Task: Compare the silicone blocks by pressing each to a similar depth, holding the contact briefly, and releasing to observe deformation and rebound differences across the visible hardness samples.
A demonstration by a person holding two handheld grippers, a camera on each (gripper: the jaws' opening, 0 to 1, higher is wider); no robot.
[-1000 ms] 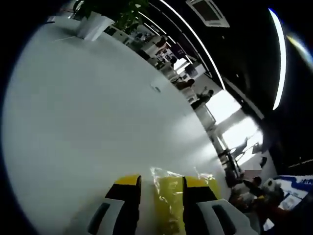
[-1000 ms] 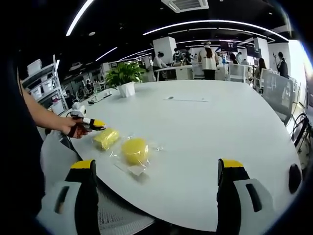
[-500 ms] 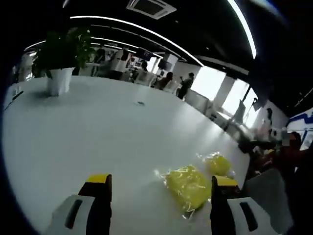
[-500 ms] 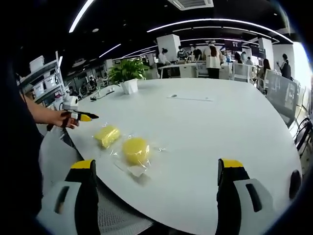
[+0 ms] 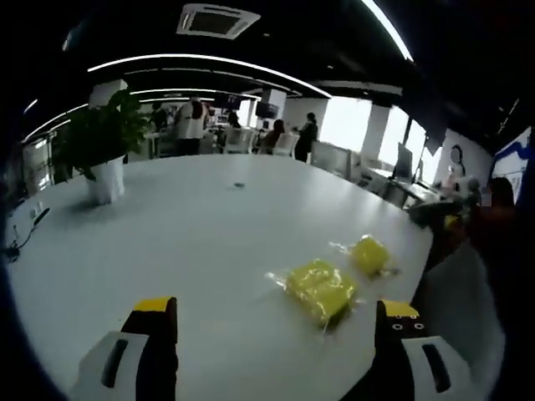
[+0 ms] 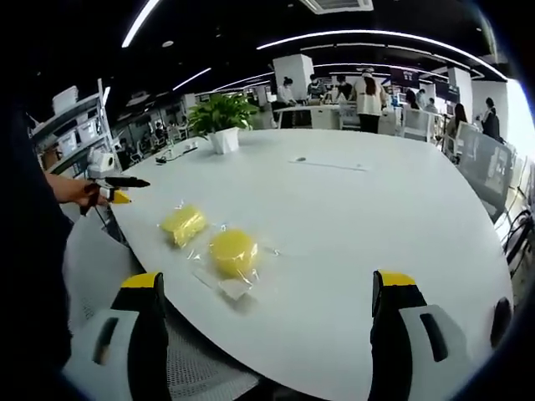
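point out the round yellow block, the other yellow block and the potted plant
round block (image 6: 232, 251), right gripper view, middle of its top
other block (image 6: 183, 224), right gripper view, middle of its yellow face
plant (image 6: 222, 116), right gripper view, leaves above the white pot

The white surface (image 6: 351, 225) lies bare around the two bagged yellow blocks (image 6: 232, 251) (image 6: 183, 224) — open on every side. Only a potted plant (image 6: 221, 125) stands on it, well apart, toward the far edge.

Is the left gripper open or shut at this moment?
Open: the left gripper has its jaws wide apart, with bare table between them.
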